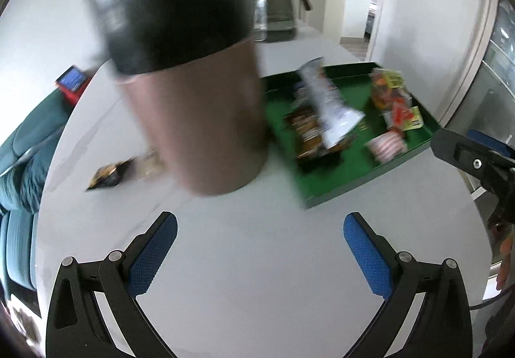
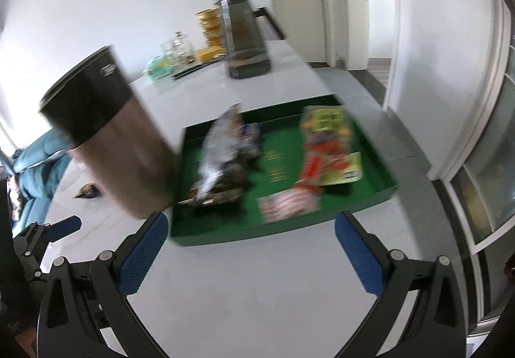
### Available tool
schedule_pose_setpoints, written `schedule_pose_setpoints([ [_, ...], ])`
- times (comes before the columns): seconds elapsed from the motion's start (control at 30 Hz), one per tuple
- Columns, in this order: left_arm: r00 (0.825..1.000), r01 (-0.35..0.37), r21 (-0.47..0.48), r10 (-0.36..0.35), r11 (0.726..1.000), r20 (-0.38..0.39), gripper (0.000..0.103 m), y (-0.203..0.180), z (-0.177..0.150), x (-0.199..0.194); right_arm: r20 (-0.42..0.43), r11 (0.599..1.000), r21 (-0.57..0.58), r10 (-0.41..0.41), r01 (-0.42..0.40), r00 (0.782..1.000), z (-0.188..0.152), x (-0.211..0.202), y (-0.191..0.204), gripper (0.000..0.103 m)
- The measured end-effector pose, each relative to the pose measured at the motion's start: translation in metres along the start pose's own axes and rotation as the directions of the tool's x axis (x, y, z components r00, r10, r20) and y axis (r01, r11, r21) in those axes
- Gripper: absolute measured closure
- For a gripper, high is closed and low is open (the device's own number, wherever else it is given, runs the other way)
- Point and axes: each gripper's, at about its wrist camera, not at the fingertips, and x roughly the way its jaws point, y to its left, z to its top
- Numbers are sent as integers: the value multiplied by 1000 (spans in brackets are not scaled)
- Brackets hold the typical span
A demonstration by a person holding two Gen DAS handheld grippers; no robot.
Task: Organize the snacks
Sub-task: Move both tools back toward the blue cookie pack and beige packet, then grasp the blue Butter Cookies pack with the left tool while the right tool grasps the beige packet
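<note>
- The snacks lie in a shallow green tray with low straight walls, standing on the white table just beside a tall canister.
- A crinkled silvery-white bag lies propped across a dark brown packet at the tray's left side; both are blurred.
- On the tray's right side a glossy yellow-and-orange pack lies lengthwise, and a flat red-and-white striped packet lies near the front wall.
- In the left wrist view the same tray sits to the right of the canister, with the white bag tilted upward.
- One small dark-and-gold packet lies apart on the table, left of the canister, outside the tray.
- The canister is a smooth cylinder, brown below with a broad black band at the top; its base touches or nearly touches the tray's left wall.
- Further back stand a smoked translucent jug with a dark lid, some clear glassware and stacked yellow tubs.
- A teal sofa shows past the table's left edge.
- The left gripper has its blue, dimpled-rubber fingers spread wide over bare table, holding nothing.
- The right gripper is likewise wide open and empty, its fingers close to the tray's front wall; contact cannot be told.
</note>
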Motion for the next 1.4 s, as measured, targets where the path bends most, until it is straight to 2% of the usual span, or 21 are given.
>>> schedule_pose_setpoints([
  [0.2, 1000, -19, -53, 19, 998, -12, 1, 77, -15, 1, -28, 998, -39, 44, -45, 999, -16, 14, 75, 0],
  [0.33, 999, -37, -75, 37, 997, 7, 1, 130, -17, 1, -32, 995, -80, 48, -51, 998, -21, 22, 124, 0],
  [0.4, 1000, -23, -79, 24, 997, 2, 1, 152, -18, 6, -37, 994, -96, 45, -49, 998, -21, 28, 150, 0],
  [0.6, 999, -37, -25, 37, 999, -5, 1, 209, -9, 25, -57, 993, -111, 22, -28, 998, -20, 54, 213, 0],
  [0.7, 1000, -8, 5, 8, 1000, 10, 1, 230, -2, 36, -57, 996, -92, -6, 0, 998, -19, 66, 236, 0],
  [0.77, 999, 29, 39, -29, 999, 14, 1, 238, 2, 48, -57, 997, -69, -20, 16, 998, -18, 74, 243, 0],
  [0.93, 997, 55, 142, -60, 988, 37, 1, 249, 10, 69, -62, 998, 10, -59, 60, 996, -15, 95, 258, 0],
  [1.07, 992, 103, 185, -113, 977, 49, 1, 256, 19, 82, -60, 991, 89, -93, 98, 994, -18, 109, 260, 0],
  [1.23, 983, 157, 267, -177, 951, 55, 1, 257, 32, 100, -32, 981, 146, -128, 131, 991, -26, 125, 265, 0],
  [1.4, 974, 199, 330, -223, 923, 38, 1, 255, 38, 113, -53, 972, 175, -151, 158, 987, -28, 145, 267, 0],
])
